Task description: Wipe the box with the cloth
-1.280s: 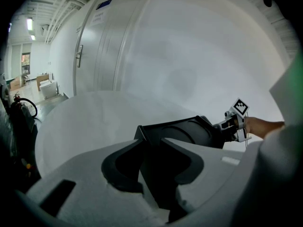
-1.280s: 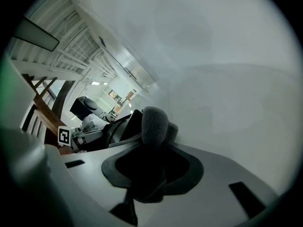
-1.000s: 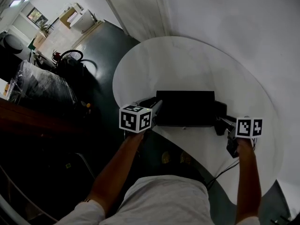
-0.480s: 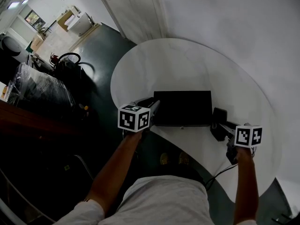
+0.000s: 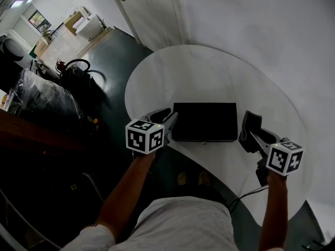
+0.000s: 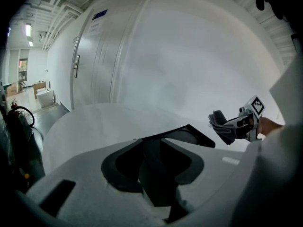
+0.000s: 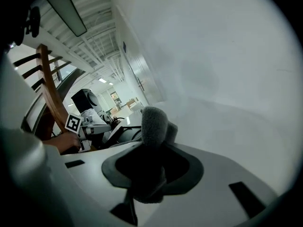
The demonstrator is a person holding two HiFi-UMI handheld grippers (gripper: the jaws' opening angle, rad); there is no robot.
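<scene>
A flat black box [image 5: 205,121] lies on the round white table [image 5: 209,72] near its front edge. My left gripper [image 5: 168,120] is at the box's left end, jaws shut on that edge; in the left gripper view the box [image 6: 187,132] runs out from between the jaws. To the right of the box, above the table, my right gripper [image 5: 250,135] is shut on a dark grey cloth [image 5: 251,125]. In the right gripper view the folded cloth [image 7: 154,126] stands up out of the jaws, with the left gripper [image 7: 97,124] beyond it.
A black cable [image 5: 246,191] trails off the table's front edge by my right arm. White wall [image 5: 251,20] curves behind the table. Dark floor [image 5: 112,51] and wrapped bundles [image 5: 47,101] lie to the left. A wooden chair back [image 7: 49,93] shows in the right gripper view.
My right gripper has lifted the cloth up and away from the box's right end and rolled. The left gripper has risen slightly, still on the box's left edge.
</scene>
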